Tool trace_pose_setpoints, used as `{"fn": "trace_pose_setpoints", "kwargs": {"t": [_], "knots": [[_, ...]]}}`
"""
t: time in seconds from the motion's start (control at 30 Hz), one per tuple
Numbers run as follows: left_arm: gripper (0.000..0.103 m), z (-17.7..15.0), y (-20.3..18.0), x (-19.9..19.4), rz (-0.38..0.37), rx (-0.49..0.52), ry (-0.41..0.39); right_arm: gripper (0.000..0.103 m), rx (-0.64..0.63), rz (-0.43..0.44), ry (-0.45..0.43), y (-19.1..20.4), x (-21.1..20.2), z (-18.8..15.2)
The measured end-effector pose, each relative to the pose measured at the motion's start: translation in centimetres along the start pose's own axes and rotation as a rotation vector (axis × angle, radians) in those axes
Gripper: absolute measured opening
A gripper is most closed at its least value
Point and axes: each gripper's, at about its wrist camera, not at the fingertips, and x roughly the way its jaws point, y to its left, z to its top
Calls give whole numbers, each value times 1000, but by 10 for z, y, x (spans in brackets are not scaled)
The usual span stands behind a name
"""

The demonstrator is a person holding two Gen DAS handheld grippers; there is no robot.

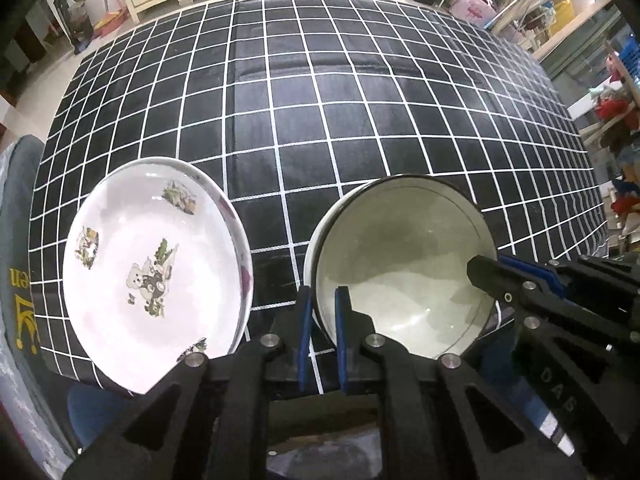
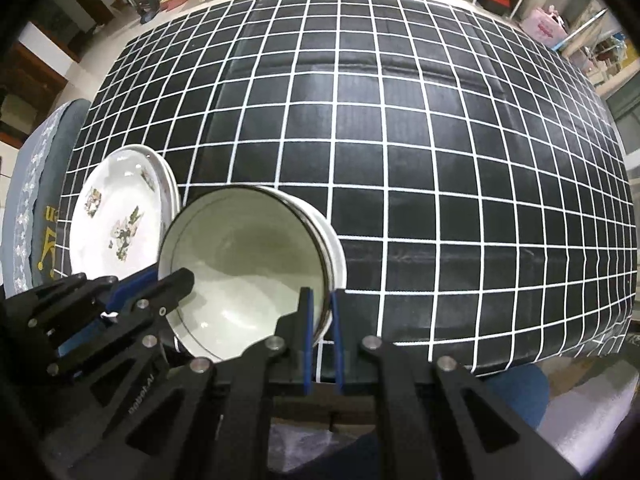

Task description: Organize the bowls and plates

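A white bowl (image 1: pixel 400 248) (image 2: pixel 248 248) with a thin dark line round its rim sits near the table's front edge. Behind its right side, more white rims of nested bowls (image 2: pixel 338 252) show. My left gripper (image 1: pixel 324 312) (image 2: pixel 160 282) is shut on the bowl's left rim, one blue pad inside and one outside. On the opposite rim, my right gripper (image 2: pixel 320 312) (image 1: pixel 500 268) is shut the same way. To the left lies a stack of white plates (image 1: pixel 152 260) (image 2: pixel 116 220) printed with bear pictures.
A black tablecloth with a white grid (image 1: pixel 320 120) (image 2: pixel 400 140) covers the table. A grey cushioned chair (image 1: pixel 20 240) (image 2: pixel 36 184) stands at the left edge. A blue stool (image 2: pixel 516 392) is below the front edge. Cabinets and clutter line the far wall.
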Motion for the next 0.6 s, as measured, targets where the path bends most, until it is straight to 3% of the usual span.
{"fn": "trace_pose_setpoints", "kwargs": {"t": [0.13,0.17,0.23,0.3,0.43,0.53,0.6], "knots": [[14,-1,7,-9,-46,8,-27,13,-6,12,-72,-4,-20,0],[16,-1,9,-13,-58,6,-35,17,-10,17,-80,-4,-24,0],[24,0,13,-20,-84,2,-49,31,-8,47,-86,-6,-31,1],[29,0,15,-25,-105,-4,-58,52,-3,82,-99,-7,-35,-1],[42,-1,20,-26,-129,13,-67,59,33,109,-119,-12,-34,-4],[52,-7,29,-25,-191,21,-76,62,76,116,-125,-17,-27,-6],[52,-6,32,-20,-209,27,-77,63,102,124,-124,-21,-22,-6]]}}
